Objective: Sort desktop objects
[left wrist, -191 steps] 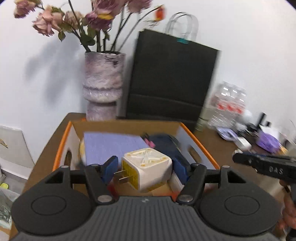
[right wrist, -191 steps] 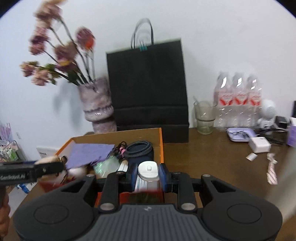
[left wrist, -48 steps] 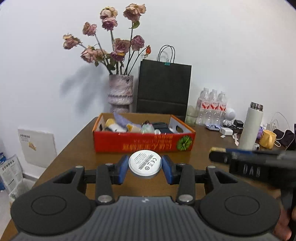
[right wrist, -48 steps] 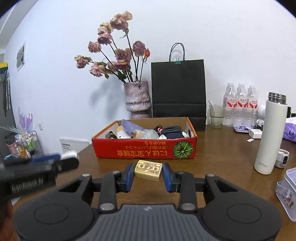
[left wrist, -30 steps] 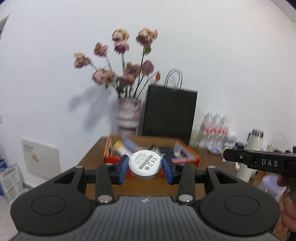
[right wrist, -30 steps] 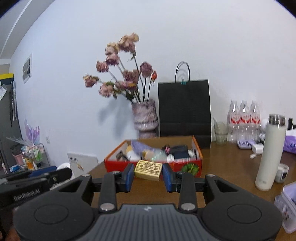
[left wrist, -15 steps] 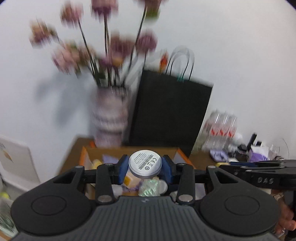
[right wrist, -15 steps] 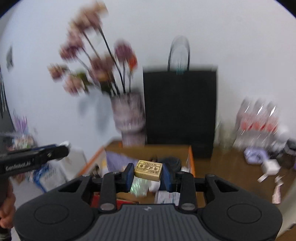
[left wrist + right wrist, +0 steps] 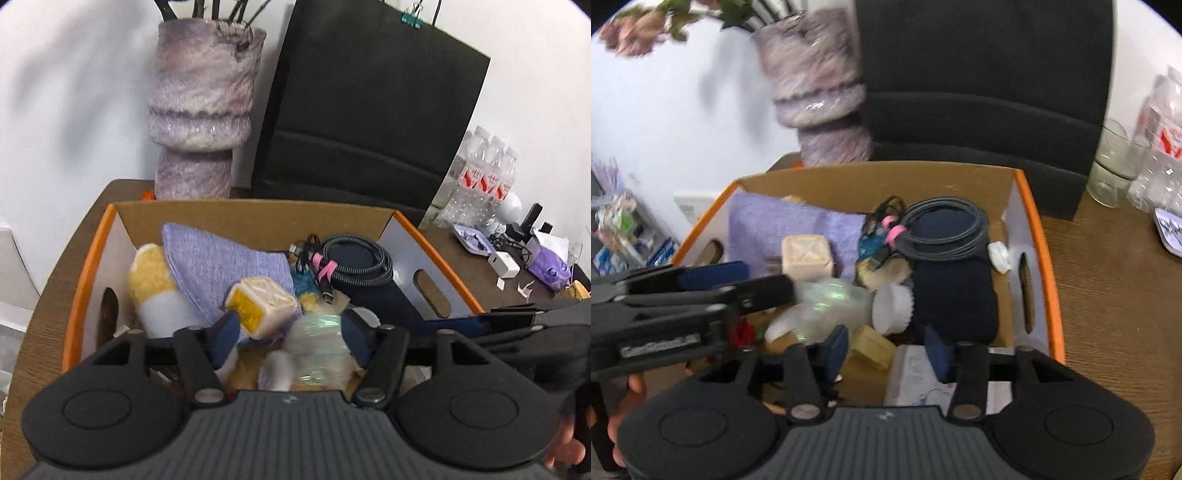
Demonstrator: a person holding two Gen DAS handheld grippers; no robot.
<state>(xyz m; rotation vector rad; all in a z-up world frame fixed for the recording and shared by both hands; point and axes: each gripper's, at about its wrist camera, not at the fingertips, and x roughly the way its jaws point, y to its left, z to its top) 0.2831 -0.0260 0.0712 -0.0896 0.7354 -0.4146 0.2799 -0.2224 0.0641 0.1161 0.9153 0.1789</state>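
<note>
Both grippers hover over the orange-rimmed cardboard box (image 9: 92, 251), which also shows in the right wrist view (image 9: 1039, 236). My left gripper (image 9: 291, 339) is open with nothing between its blue pads. My right gripper (image 9: 888, 349) is open too. The small tan block (image 9: 871, 347) lies in the box just beyond its pads. A white round disc (image 9: 892, 308) sits on edge beside a clear crinkly bag (image 9: 827, 306). The box also holds a lavender cloth (image 9: 221, 269), a yellow-and-cream plug cube (image 9: 260, 304), a coiled dark cable (image 9: 354, 258) and a navy pouch (image 9: 953, 299).
A purple vase (image 9: 203, 110) and a black paper bag (image 9: 369, 110) stand behind the box. Water bottles (image 9: 480, 177), a white charger (image 9: 504, 264) and small clutter are on the brown table to the right. A glass (image 9: 1112, 170) stands at right.
Both grippers moved forward over the box and opened. The left let go of the round disc and the right let go of the tan block; both now lie in the box.
</note>
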